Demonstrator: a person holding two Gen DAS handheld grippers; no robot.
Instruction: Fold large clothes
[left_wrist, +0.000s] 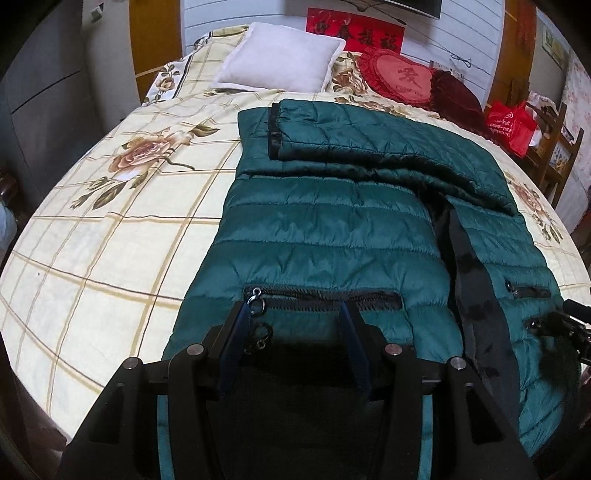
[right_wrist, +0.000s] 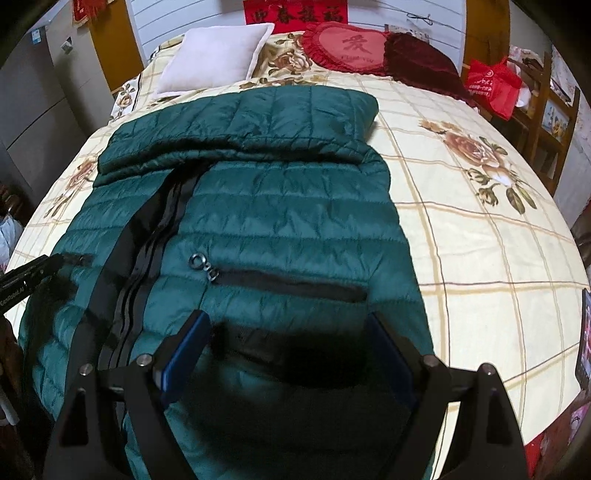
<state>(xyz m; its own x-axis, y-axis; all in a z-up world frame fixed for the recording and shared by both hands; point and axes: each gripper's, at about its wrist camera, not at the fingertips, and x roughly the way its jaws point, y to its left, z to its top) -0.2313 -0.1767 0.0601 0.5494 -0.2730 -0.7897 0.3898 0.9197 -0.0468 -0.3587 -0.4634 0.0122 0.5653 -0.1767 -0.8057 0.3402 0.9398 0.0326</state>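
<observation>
Left wrist view: the green quilted jacket (left_wrist: 325, 229) is lying front up on the bed (left_wrist: 110, 229), its sleeves folded across the chest. The left gripper (left_wrist: 295, 314) is hovering over the hem by a pocket zipper (left_wrist: 321, 295), fingers spread, pinching nothing.

Right wrist view: the right gripper (right_wrist: 286, 325) is hanging over the jacket's other pocket (right_wrist: 291, 282), fingers spread wide and empty.

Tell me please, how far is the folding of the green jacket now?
Done: both sleeves lie folded across the top of the green jacket. In hand: left gripper and right gripper hang open over the hem near the pockets, gripping nothing. Left: folding the body up.
</observation>
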